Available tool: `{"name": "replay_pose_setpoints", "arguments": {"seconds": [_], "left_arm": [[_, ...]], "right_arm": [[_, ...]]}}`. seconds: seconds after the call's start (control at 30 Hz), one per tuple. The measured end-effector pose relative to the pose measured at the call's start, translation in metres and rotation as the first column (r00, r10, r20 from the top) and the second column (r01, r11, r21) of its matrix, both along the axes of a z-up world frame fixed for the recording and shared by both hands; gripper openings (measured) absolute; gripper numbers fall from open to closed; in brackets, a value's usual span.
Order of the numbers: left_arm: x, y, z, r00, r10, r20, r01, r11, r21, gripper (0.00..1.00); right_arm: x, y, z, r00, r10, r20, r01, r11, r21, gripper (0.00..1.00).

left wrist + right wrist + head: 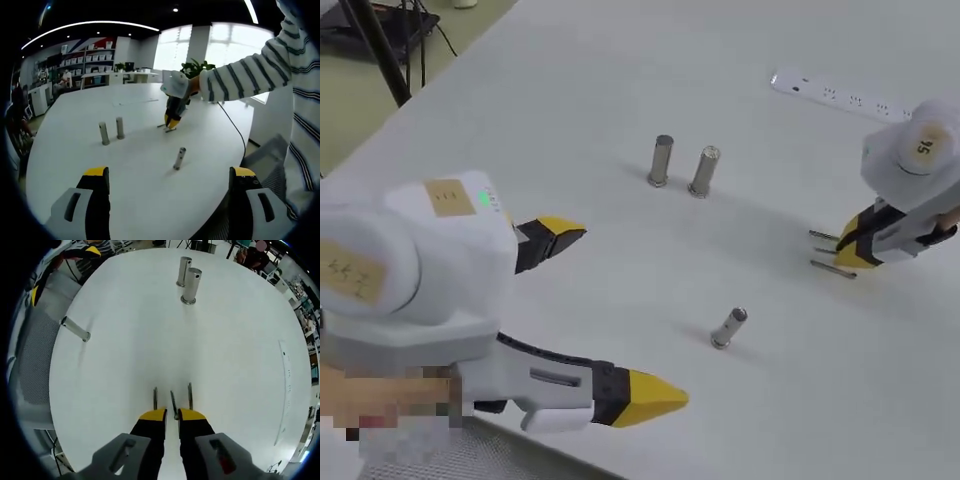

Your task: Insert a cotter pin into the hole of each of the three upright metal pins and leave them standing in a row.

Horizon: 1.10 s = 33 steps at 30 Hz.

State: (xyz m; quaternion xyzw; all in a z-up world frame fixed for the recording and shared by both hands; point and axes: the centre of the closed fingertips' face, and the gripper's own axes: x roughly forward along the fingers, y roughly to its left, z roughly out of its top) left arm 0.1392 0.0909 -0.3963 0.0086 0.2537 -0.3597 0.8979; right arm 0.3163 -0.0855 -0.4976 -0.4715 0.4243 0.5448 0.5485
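Observation:
Two steel pins (661, 160) (704, 171) stand side by side at mid table, and a third pin (728, 328) stands alone nearer me. In the left gripper view the pair (103, 133) (120, 128) is left of the lone pin (179, 158). My left gripper (615, 315) hovers open and wide at the front left, holding nothing. My right gripper (860, 250) is down at the table on the right. In the right gripper view three cotter pins lie at its tips: the middle cotter pin (173, 402) sits between the nearly closed jaws, with the others (155, 397) (190, 395) on either side.
A white power strip (840, 95) lies at the far right of the white table (570, 90). A mesh chair (30, 365) stands at the table's edge. A striped sleeve (240, 80) reaches in behind the right gripper (171, 120).

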Motion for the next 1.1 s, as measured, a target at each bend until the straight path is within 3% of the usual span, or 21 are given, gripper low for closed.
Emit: {"name": "replay_pose_setpoints", "arguments": {"seconds": [0.07,0.23,0.27,0.33,0.53,0.63,0.97,1.1], "left_arm": [[0.000,0.000,0.001,1.000,0.001,0.001,-0.001,1.000,-0.001,0.99],[0.001,0.000,0.001,1.000,-0.001,0.004,0.001,1.000,0.007,0.99],[0.001,0.001,0.001,1.000,0.000,0.006,0.000,1.000,0.008,0.99],[0.001,0.001,0.001,1.000,0.001,0.007,-0.001,1.000,0.008,0.99],[0.000,0.002,0.002,1.000,0.006,0.010,-0.007,1.000,0.008,0.97],[-0.002,0.001,0.002,1.000,-0.001,0.014,0.000,1.000,0.009,0.98],[-0.004,-0.001,0.003,1.000,-0.016,0.020,0.016,1.000,0.016,0.99],[-0.006,-0.003,0.004,0.999,-0.026,0.026,0.025,1.000,0.010,0.99]], "right_arm": [[-0.001,0.000,0.000,1.000,0.023,0.004,-0.023,0.999,-0.027,0.03],[0.004,0.000,-0.001,1.000,0.009,0.009,-0.009,1.000,-0.021,0.00],[0.009,-0.001,-0.001,0.999,-0.001,0.035,0.001,1.000,-0.021,0.00],[0.006,0.000,-0.001,1.000,0.017,0.015,-0.017,1.000,-0.017,0.00],[0.007,0.000,-0.002,1.000,0.011,0.027,-0.011,1.000,-0.024,0.00],[0.006,0.000,-0.002,0.998,0.039,0.059,-0.037,0.999,-0.032,0.00],[0.010,-0.001,-0.002,0.988,0.108,0.108,-0.096,0.989,-0.111,0.00],[0.005,0.002,0.010,0.991,0.085,0.107,-0.077,0.994,-0.075,0.00]]}}
